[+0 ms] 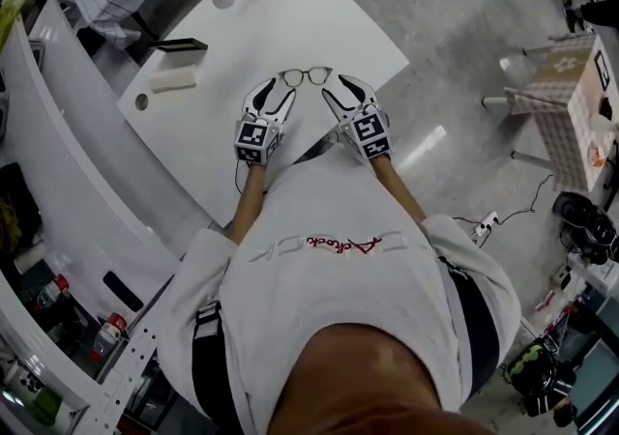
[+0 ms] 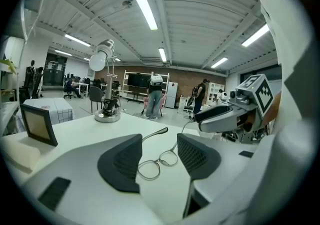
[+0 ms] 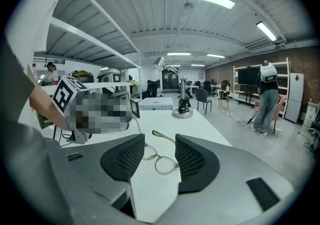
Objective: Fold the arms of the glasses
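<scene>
Head view: the glasses (image 1: 306, 76) lie on the white table (image 1: 319, 27) in the upper middle of the frame, just above the tips of both tools. They are small here – dark thin rims and two round lenses show, but the arms are too fine to make out. The left hand-held gripper (image 1: 280, 91) and the right hand-held gripper (image 1: 338, 87) sit side by side below them, jaws spread, neither touching the frame. The person's torso fills the lower frame and hides the table's near edge.

Left gripper view: the jaws stand apart with nothing pressed between the pads. The glasses (image 2: 159, 163) rest on the table beyond the gap, at frame centre. They have a thin metal frame, and one arm is unfolded and runs up and away. The other arm slips behind the right pad.

Right gripper view: the jaws are again apart and empty – the glasses (image 3: 160, 160) lie past them at centre. One lens is partly hidden behind the left pad, and one arm stretches out toward the far side of the table. The other gripper at upper left cannot be made out.
</scene>
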Action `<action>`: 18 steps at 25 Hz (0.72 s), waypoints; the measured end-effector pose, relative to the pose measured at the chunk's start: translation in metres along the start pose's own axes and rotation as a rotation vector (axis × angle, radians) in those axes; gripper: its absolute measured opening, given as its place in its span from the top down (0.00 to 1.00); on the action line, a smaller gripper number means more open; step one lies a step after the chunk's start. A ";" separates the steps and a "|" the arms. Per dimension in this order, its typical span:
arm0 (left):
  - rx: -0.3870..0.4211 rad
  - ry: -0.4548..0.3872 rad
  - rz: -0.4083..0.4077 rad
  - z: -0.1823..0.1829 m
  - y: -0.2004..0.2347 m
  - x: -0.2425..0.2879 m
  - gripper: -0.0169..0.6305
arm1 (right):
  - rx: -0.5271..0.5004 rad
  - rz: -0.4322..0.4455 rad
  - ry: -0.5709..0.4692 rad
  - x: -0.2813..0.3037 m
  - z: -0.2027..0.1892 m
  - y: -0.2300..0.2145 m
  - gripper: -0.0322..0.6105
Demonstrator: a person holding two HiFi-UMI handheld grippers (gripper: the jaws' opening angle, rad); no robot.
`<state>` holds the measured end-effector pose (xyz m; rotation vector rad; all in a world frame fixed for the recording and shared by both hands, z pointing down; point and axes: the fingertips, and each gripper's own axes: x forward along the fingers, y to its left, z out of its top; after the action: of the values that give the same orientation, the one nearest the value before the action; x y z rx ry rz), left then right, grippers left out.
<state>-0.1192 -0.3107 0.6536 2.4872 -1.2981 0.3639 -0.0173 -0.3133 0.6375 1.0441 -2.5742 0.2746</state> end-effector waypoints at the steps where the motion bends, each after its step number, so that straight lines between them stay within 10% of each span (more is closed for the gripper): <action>1: 0.000 -0.002 -0.002 0.001 0.000 0.002 0.63 | -0.015 -0.005 0.006 0.003 0.000 0.001 0.67; 18: 0.028 -0.005 -0.058 0.010 -0.003 0.019 0.67 | -0.136 -0.043 0.023 0.023 0.008 0.000 0.80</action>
<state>-0.1056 -0.3273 0.6511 2.5443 -1.2279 0.3645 -0.0346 -0.3301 0.6393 1.0393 -2.5073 0.0988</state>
